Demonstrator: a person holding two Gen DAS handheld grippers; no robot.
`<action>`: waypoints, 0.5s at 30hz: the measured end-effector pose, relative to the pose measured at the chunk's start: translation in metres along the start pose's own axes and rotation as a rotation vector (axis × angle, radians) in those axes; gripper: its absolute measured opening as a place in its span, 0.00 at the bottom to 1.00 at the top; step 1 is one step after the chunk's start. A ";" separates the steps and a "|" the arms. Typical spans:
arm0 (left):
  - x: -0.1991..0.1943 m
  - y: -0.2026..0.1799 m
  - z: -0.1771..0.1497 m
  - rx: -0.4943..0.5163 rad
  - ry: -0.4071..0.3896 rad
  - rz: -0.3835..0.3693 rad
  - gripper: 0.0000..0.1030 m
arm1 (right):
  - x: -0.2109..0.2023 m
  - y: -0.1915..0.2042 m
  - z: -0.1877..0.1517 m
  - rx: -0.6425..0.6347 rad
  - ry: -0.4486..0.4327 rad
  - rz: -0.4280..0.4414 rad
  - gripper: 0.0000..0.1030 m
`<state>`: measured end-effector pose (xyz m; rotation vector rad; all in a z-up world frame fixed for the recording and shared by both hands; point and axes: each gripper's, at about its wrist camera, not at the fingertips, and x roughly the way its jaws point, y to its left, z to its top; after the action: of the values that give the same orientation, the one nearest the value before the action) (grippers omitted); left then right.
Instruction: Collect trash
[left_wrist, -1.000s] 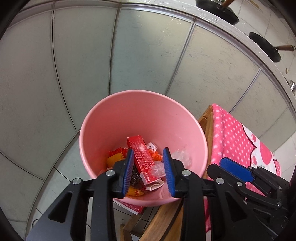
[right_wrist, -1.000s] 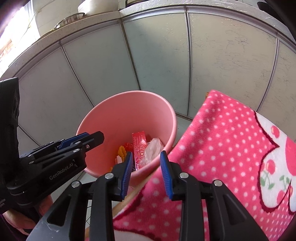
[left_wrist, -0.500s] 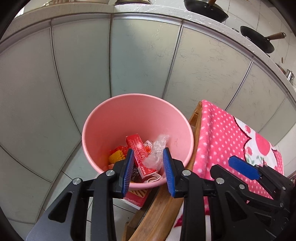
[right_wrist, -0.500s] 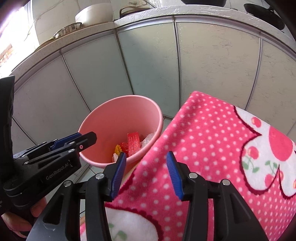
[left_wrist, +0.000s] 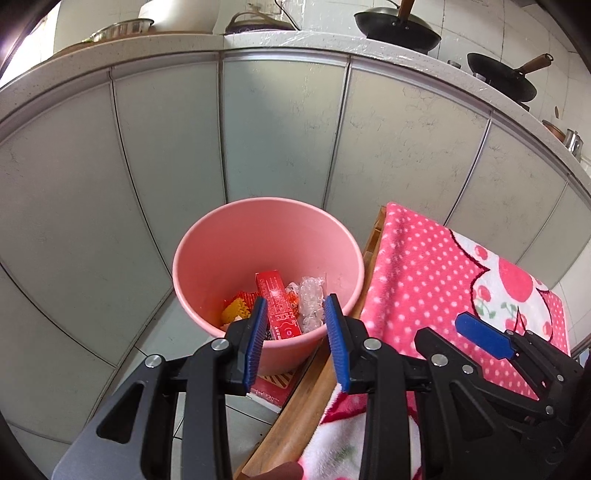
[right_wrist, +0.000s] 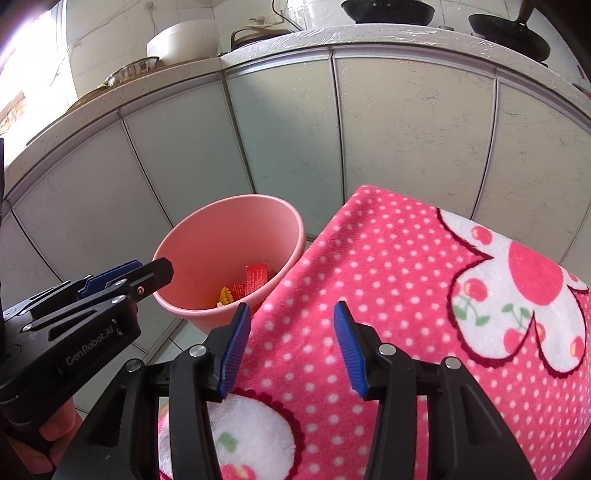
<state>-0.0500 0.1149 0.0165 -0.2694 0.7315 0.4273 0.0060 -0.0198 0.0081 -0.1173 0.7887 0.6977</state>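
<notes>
We hold the left gripper (left_wrist: 295, 328) above the near rim of the pink bin (left_wrist: 207, 258), its jaws parted a moderate way with nothing between the blue pads. Beyond and below the jaws, inside the bin, lies the trash: a red box (left_wrist: 276, 301) straight ahead between the fingers, a crumpled clear wrapper (left_wrist: 311, 299) just toward the right finger, and yellow and orange scraps (left_wrist: 234, 309) just toward the left finger. A red booklet (left_wrist: 273, 387) shows on the floor under the bin, below the jaws.

We hold the right gripper (right_wrist: 291, 347) over the pink dotted cloth (right_wrist: 388, 266), its jaws spread wide and empty. The cloth fills the space between and beyond the jaws. The bin (right_wrist: 173, 251) stands ahead and to the left of the left finger, beside the cloth's edge, with the red box (right_wrist: 256, 277) and the yellow scraps (right_wrist: 226, 295) visible inside. The left gripper (right_wrist: 162, 271) reaches over the bin's left rim.

Grey cabinet doors (left_wrist: 280, 129) rise beyond both jaws, and black pans (left_wrist: 397, 31) sit on the counter above.
</notes>
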 end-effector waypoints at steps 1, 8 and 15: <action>-0.002 -0.001 -0.001 0.002 -0.003 0.002 0.32 | -0.002 -0.001 0.000 0.003 -0.005 -0.003 0.45; -0.013 -0.007 -0.004 0.010 -0.025 0.010 0.32 | -0.014 -0.005 -0.001 0.021 -0.036 -0.008 0.47; -0.022 -0.009 -0.007 0.018 -0.037 0.017 0.32 | -0.022 -0.005 -0.004 0.021 -0.047 -0.013 0.47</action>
<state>-0.0645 0.0985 0.0277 -0.2379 0.7012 0.4408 -0.0043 -0.0363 0.0200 -0.0869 0.7494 0.6772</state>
